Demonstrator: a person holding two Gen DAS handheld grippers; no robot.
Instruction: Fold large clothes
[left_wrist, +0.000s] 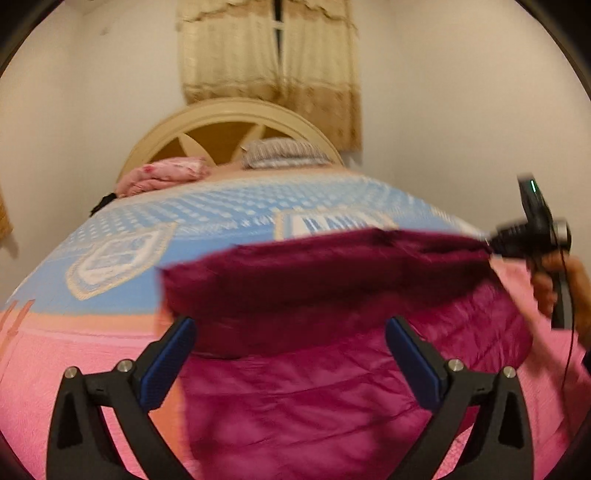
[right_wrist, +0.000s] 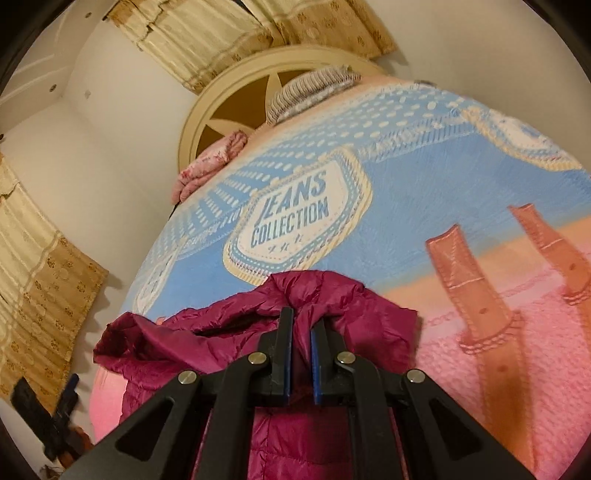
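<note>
Right tongs (right_wrist: 301, 332) clamped on jacket (right_wrist: 236, 325) edge, bunched ahead of tips. Left tongs (left_wrist: 291, 354) apart, jacket between fingers, on bed (right_wrist: 461, 177).

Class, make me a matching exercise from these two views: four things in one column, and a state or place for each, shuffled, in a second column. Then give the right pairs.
Column 1
1. left hand-held gripper
2. right hand-held gripper
3. jacket
4. striped pillow

Column 2
A. by the headboard
B. open, holding nothing
C. magenta, partly lifted off the bed
D. shut on fabric

Pairs: 1-B, 2-D, 3-C, 4-A
</note>
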